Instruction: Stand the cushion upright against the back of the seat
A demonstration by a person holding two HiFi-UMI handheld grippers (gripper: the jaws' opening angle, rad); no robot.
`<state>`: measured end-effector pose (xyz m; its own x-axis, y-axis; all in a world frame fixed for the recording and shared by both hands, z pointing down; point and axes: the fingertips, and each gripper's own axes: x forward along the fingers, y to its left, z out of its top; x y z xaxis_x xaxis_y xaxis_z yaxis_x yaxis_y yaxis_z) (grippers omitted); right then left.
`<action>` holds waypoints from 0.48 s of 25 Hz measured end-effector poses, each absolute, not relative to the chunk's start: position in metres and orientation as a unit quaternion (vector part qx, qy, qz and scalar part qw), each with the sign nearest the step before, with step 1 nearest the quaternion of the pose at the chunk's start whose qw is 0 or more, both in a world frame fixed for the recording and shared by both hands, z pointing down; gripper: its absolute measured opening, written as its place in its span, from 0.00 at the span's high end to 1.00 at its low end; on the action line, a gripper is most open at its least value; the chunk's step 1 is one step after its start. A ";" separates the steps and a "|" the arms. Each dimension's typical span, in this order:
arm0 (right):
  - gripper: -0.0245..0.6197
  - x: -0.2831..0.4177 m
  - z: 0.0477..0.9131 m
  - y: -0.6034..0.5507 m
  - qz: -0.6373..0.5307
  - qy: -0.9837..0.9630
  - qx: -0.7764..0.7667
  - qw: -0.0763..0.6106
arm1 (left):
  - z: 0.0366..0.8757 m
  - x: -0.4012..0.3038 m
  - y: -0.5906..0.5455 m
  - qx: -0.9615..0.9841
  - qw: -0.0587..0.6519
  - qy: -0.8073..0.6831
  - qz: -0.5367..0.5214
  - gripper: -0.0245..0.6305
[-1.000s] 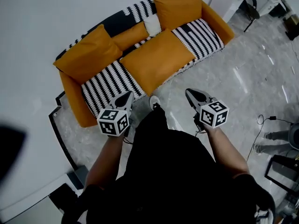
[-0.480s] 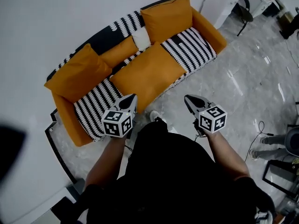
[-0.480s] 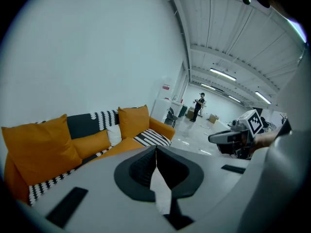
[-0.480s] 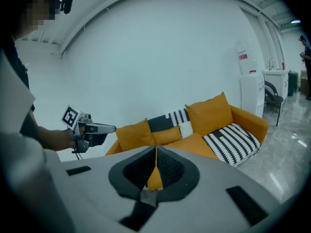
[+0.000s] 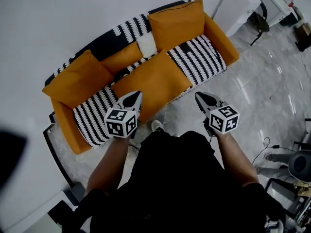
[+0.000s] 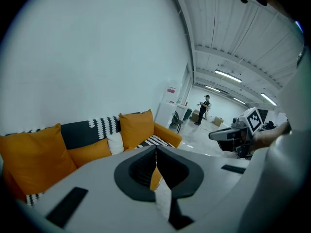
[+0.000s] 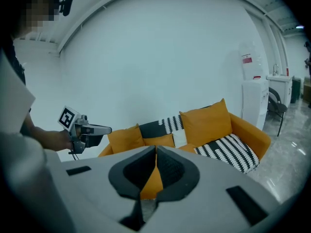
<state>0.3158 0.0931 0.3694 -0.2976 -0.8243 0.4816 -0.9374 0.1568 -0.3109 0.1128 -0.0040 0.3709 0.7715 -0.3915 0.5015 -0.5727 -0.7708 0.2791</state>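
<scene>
A large orange cushion [image 5: 150, 81] lies flat on the middle seat of an orange sofa [image 5: 221, 38] with black-and-white striped seat covers. Two more orange cushions stand upright against the backrest, one at the left end [image 5: 77, 79] and one at the right end [image 5: 176, 24]. My left gripper [image 5: 137, 94] is shut and empty, its tip over the flat cushion's front edge in the head view. My right gripper [image 5: 198, 95] is shut and empty over the floor just in front of the sofa. In the left gripper view the jaws [image 6: 156, 152] meet; in the right gripper view the jaws [image 7: 156, 152] meet too.
A small orange cushion [image 5: 121, 58] and a white pillow [image 5: 146, 45] lean at the middle of the backrest. A white cabinet [image 5: 238, 1] and a chair [image 5: 262, 23] stand right of the sofa. A cable [image 5: 265, 142] lies on the glossy floor. A white wall runs behind the sofa.
Both grippers have moved forward toward the sofa, and the left tip now overlaps the flat cushion's front edge. Both stay shut and empty.
</scene>
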 end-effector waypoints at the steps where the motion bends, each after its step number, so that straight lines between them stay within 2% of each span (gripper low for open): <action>1: 0.90 0.320 0.372 0.090 0.285 -0.756 0.581 0.100 | 0.372 0.113 -0.004 0.915 0.214 -0.269 0.213 0.94; 8: 0.90 0.345 0.392 0.073 0.280 -0.788 0.534 0.124 | 0.384 0.108 0.011 0.888 0.230 -0.339 0.209 0.94; 12: 0.90 0.368 0.398 0.064 0.268 -0.811 0.494 0.161 | 0.377 0.114 0.031 0.865 0.246 -0.392 0.195 0.94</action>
